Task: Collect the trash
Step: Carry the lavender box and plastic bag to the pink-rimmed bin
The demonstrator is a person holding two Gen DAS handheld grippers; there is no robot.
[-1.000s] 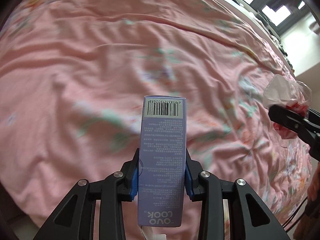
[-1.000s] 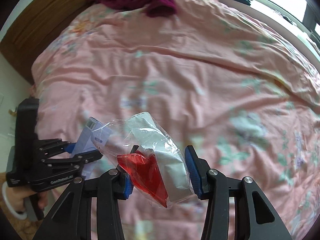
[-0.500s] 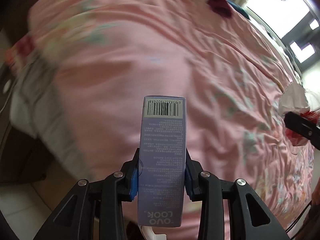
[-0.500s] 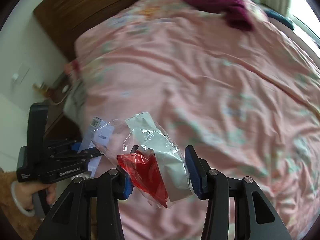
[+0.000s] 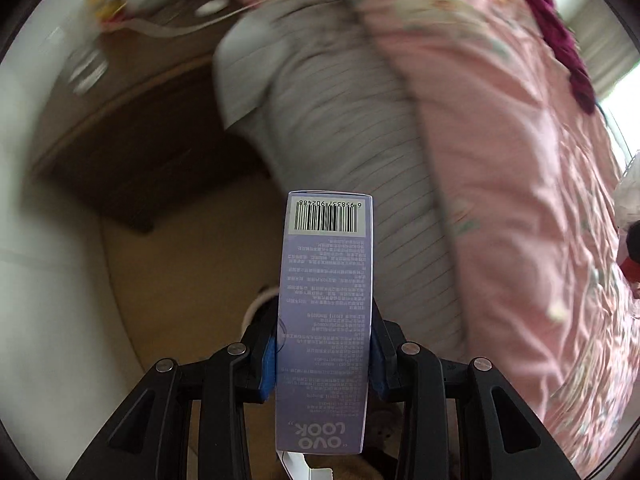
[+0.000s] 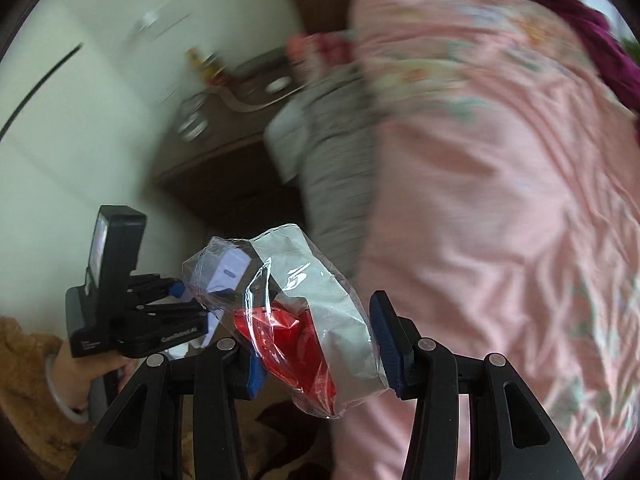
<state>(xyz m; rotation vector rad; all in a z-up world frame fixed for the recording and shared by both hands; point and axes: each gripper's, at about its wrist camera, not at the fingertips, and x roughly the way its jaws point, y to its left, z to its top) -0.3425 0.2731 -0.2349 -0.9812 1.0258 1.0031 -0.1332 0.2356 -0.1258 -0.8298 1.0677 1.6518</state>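
The left gripper [image 5: 324, 354] clamped a light, stiff cardboard box [image 5: 326, 312] by its long sides, while the right gripper [image 6: 318, 350] pinched a crinkly, slippery plastic wrapper [image 6: 308, 320].

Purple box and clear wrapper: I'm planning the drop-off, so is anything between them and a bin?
Cannot tell: no bin shows in either view. The left gripper grips the purple box, the right gripper the clear wrapper, both beside the bed, over floor.
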